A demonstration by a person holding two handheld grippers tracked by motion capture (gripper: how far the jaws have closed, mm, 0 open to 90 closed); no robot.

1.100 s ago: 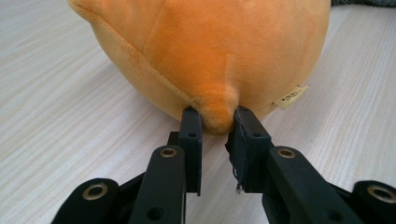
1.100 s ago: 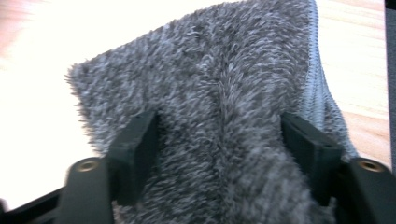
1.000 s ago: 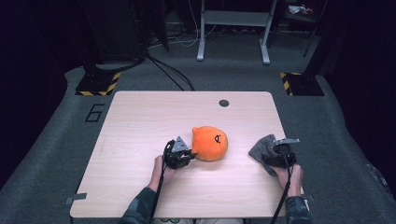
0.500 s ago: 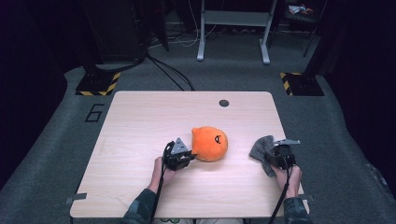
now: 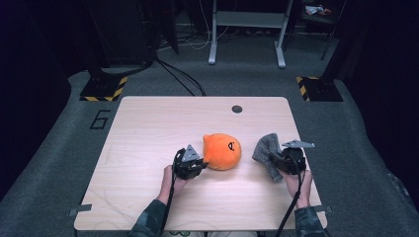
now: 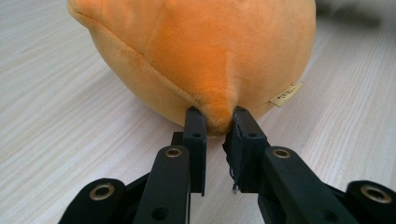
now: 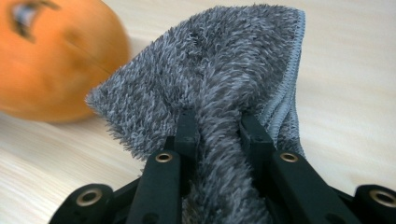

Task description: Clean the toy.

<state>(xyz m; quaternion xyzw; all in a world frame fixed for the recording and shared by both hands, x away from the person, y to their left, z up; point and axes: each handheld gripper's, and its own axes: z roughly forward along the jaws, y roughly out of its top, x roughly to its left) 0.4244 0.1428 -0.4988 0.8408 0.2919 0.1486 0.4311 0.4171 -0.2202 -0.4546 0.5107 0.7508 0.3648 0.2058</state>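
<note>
Left gripper [image 6: 215, 122] jaws pinch a seam fold of the orange plush [image 6: 196, 51]. Right gripper [image 7: 218, 123] jaws clamp a bunched grey cloth [image 7: 210, 79] on the table [image 5: 148, 128]

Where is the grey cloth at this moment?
The grey cloth is clamped in the right hand-held gripper, right of the orange plush toy in the high view.

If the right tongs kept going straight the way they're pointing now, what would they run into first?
Probably the orange plush toy. The right tongs, shut on the grey cloth, point toward it across bare table, though the cloth would touch first; depth is unclear.
</note>
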